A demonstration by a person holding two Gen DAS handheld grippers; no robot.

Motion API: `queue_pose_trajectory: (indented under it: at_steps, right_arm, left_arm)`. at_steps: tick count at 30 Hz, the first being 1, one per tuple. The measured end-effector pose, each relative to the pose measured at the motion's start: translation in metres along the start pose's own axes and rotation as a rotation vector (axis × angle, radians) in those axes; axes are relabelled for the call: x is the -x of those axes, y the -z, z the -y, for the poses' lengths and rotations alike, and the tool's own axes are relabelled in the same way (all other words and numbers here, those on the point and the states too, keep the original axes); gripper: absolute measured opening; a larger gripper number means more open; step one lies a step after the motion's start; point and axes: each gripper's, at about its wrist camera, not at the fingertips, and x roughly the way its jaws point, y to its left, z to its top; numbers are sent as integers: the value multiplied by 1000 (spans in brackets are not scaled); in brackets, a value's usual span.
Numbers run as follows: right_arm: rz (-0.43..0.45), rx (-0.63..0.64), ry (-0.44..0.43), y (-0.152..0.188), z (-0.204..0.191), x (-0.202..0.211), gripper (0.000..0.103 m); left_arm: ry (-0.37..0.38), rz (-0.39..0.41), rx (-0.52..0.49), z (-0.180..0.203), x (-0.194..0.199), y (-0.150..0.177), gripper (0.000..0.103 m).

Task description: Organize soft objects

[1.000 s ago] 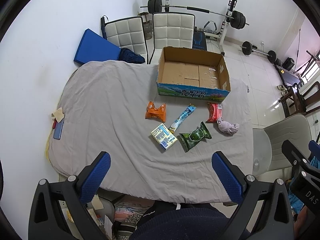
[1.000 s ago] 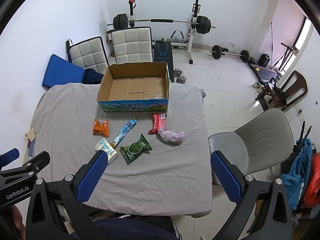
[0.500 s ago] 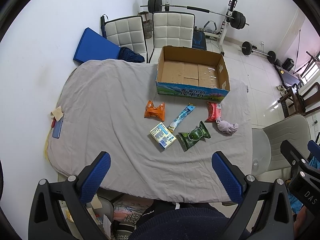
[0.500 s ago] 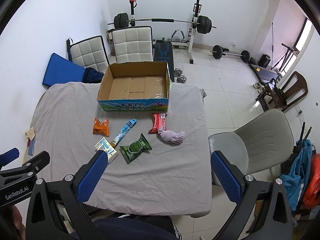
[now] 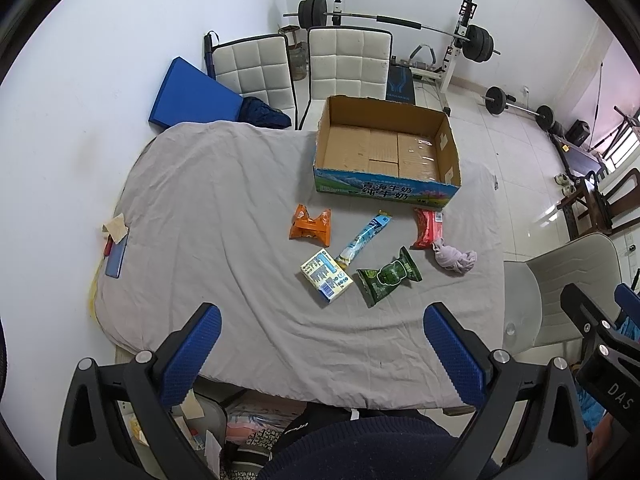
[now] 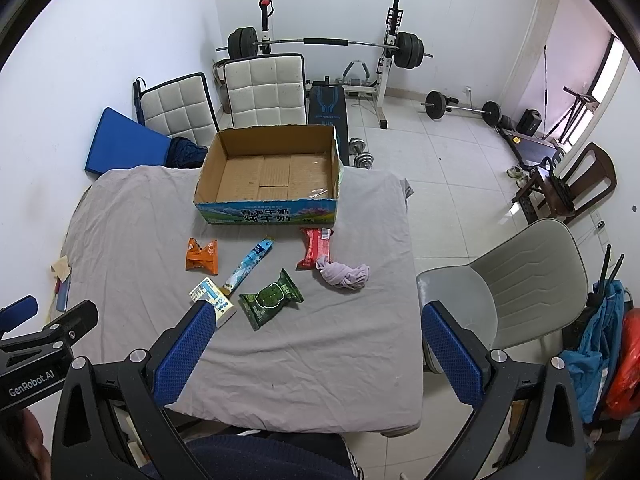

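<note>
Left wrist: left claw point(image 5: 322, 354) wide open, empty.

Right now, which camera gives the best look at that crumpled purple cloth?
The right wrist view: the purple cloth lies nearer the picture's middle, touching the red packet. The left wrist view shows it too, but off to the right.
</note>
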Motion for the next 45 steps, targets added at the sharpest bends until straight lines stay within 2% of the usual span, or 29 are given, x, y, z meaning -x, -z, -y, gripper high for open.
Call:
queue_pose_trajectory:
  at_steps: [33,39,42,45]
  right_arm:
    - [-8,5,-25,-12,2,-9,103]
    - [-79,-44,-60,-27,24,-68,103]
    - [-136,-72,-71,-40,38,-120,103]
    - [-205,-87,-94,-47,48,-184,103]
  left_arm:
    - [9,9,24,-4,-7,-11,103]
    - [26,14,26,6,-55,-42,103]
    - [21,-2,5,15,-93,-58,103]
    - [20,-55,-25,23,-142,-73,103]
